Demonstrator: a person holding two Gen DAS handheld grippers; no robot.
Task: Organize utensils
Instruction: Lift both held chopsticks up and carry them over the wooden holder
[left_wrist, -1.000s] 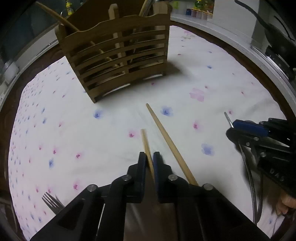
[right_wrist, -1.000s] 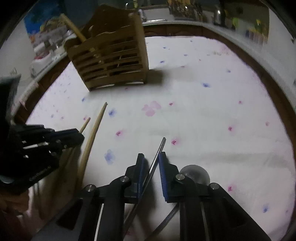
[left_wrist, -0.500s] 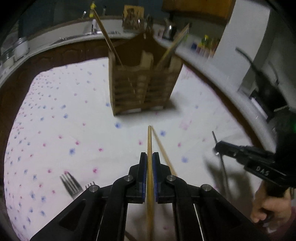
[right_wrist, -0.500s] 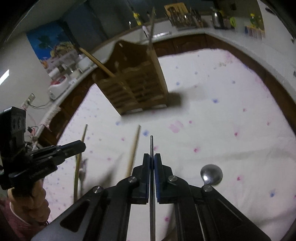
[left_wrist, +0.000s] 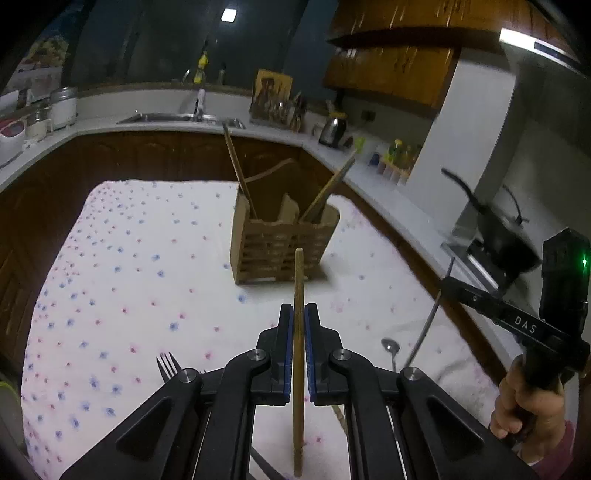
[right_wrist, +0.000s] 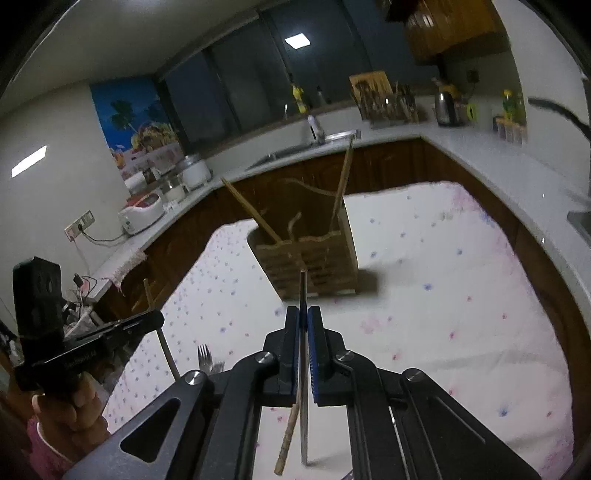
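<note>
Left gripper (left_wrist: 298, 345) pinches wooden chopstick (left_wrist: 297, 295), right gripper (right_wrist: 304, 341) metal chopstick (right_wrist: 303, 295); long overhangs could snag slatted holder (left_wrist: 282, 245) ahead.

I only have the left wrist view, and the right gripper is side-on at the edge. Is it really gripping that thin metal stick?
Observer: Yes. The right wrist view shows the right gripper shut on the metal stick. The stick runs straight between the pads, its tip toward the holder.
Operator: What is lying on the cloth? I see one fork and a spoon.
Observer: A second fork lies close beside that one. The body of your left gripper mostly hides it from you.
</note>
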